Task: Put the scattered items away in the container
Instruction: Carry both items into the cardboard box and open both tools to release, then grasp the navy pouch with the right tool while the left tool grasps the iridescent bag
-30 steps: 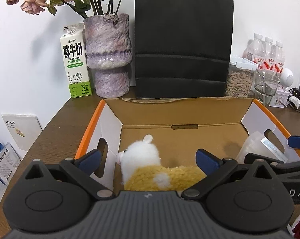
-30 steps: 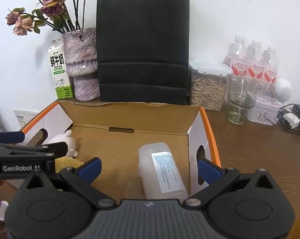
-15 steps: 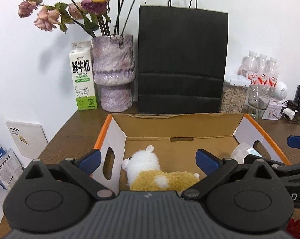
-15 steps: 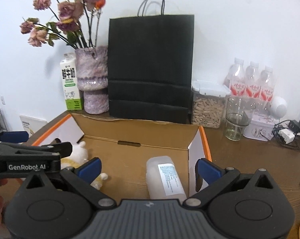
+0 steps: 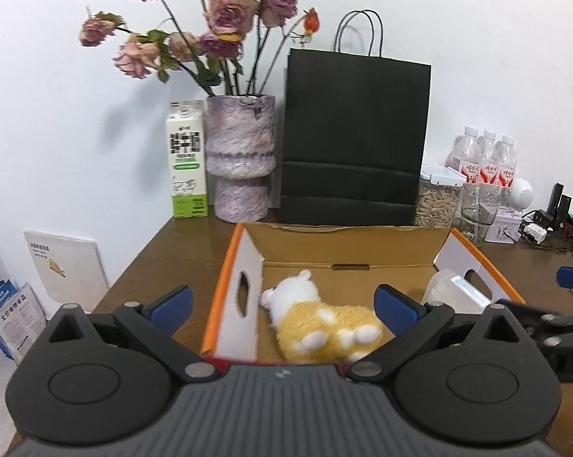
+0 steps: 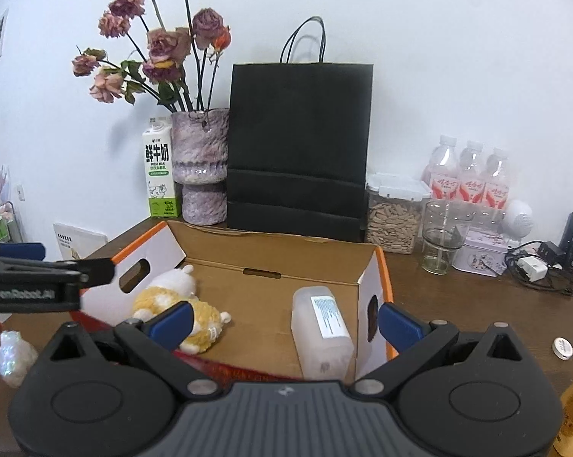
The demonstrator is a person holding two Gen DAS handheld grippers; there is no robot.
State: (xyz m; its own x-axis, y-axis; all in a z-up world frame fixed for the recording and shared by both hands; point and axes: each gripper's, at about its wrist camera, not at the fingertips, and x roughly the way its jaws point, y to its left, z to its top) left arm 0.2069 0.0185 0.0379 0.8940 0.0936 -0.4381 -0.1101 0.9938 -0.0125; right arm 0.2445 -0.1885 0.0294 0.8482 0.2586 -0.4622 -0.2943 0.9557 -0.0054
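Observation:
An open cardboard box [image 5: 347,243] [image 6: 271,251] with orange-edged flaps sits on the brown table. Inside it lie a white and yellow plush toy [image 5: 320,320] [image 6: 172,304] on the left and a translucent white bottle [image 6: 320,331] [image 5: 450,291] on its side at the right. My left gripper [image 5: 282,304] is open above the box's near left edge, with nothing between its fingers. My right gripper [image 6: 284,320] is open too, above the box's near edge, empty. A crinkly iridescent item [image 6: 14,356] lies on the table left of the box.
Behind the box stand a black paper bag [image 5: 355,141], a purple vase of dried roses [image 5: 240,163], a milk carton [image 5: 185,160], a seed jar [image 6: 393,217], a glass [image 6: 440,242], water bottles [image 6: 471,179] and cables [image 6: 534,266]. A small round cap [image 6: 562,346] lies right.
Both grippers have pulled back and risen from the box, so more of the box, the bag and the flowers shows. The plush toy and the bottle have stayed in the box.

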